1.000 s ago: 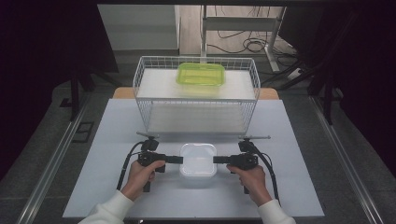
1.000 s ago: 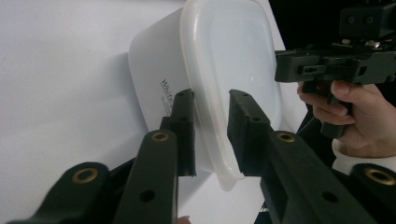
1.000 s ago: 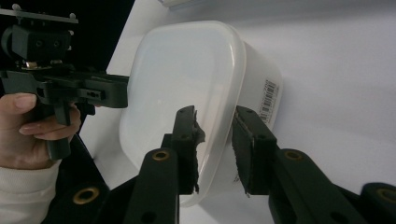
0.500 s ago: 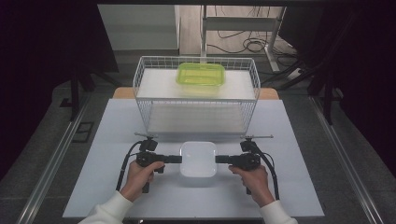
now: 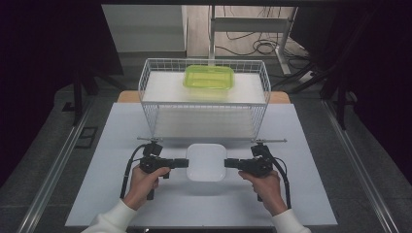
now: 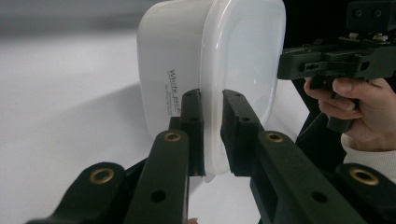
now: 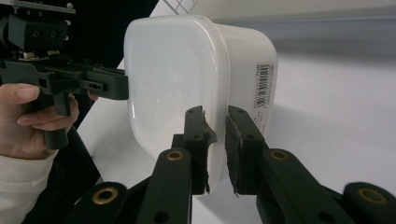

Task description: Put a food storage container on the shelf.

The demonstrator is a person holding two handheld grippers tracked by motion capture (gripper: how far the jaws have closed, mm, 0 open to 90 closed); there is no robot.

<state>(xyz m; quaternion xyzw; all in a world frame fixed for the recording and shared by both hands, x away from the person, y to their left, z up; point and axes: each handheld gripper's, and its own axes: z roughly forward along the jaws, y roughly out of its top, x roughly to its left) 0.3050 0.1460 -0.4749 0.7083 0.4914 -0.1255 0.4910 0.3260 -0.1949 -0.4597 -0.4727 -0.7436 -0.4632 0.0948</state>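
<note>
Near the table's front edge, the left gripper and right gripper each clench a rim of the lidded white plastic container; lift both evenly, keeping it level.

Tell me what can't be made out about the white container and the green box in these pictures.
- White container: contents hidden by its opaque lid and walls, all views.
- Its side label and barcode: too small to read, gripper views.
- Green box in the wire basket: contents unclear, high view, far off.

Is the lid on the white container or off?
On. The lid sits over the white container; both grippers' fingers clamp its rim.
</note>
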